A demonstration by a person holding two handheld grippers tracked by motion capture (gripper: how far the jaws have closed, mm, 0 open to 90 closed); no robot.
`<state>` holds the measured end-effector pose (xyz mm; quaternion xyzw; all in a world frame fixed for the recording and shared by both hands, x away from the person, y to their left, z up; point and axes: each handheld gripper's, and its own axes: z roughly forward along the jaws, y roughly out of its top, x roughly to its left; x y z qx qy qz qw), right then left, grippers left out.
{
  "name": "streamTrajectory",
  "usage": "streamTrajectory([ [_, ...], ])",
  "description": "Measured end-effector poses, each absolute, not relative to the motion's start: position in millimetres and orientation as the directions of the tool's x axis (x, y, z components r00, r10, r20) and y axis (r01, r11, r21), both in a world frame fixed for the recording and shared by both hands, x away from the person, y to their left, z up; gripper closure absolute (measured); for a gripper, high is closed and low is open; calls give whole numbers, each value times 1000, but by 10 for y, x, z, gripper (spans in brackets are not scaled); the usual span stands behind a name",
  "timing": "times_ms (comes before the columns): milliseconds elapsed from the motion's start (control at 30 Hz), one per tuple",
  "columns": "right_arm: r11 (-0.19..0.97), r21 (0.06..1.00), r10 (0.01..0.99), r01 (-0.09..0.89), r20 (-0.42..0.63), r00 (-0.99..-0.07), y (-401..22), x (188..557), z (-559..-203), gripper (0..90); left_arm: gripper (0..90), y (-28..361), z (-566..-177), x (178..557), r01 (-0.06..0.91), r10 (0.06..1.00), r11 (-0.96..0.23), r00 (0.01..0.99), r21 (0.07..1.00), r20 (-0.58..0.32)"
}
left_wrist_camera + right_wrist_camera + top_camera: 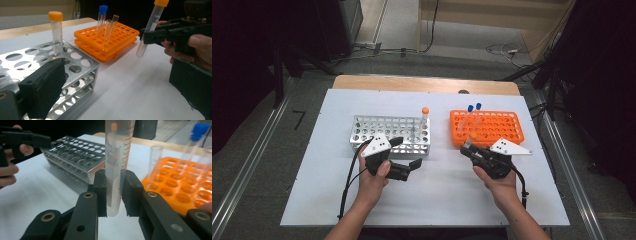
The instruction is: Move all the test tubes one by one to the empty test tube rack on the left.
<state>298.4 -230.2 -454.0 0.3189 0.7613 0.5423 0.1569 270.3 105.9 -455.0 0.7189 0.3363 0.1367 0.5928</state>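
Observation:
My right gripper is shut on a clear graduated tube with an orange cap, held upright above the white table just in front of the orange rack. In the left gripper view this held tube hangs tilted over the bare table. My left gripper stands open with nothing between its jaws, at the front right corner of the silver metal rack. One orange-capped tube stands in that rack's right end.
The orange rack holds two blue-capped tubes and some uncapped clear tubes. The white mat lies on a wooden table, with dark stands and cables on the floor around it.

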Motion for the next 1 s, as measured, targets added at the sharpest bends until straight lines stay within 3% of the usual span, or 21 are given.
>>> streamTrajectory([
  [267, 249, 919, 610, 307, 98, -787, -2090, 2904, -4569, 730, 80, 988, -4523, 2692, 340, 645, -48, 728, 939, -231],
  [600, 286, 910, 565, 300, 92, -820, -1851, 2813, -4593, 730, 336, 818, -4492, 2666, 344, 603, -62, 761, 937, -239],
  [1000, 334, 900, 507, 280, 79, -858, -1610, 2711, -4607, 730, 566, 685, -4502, 2641, 335, 532, -89, 812, 938, -239],
])
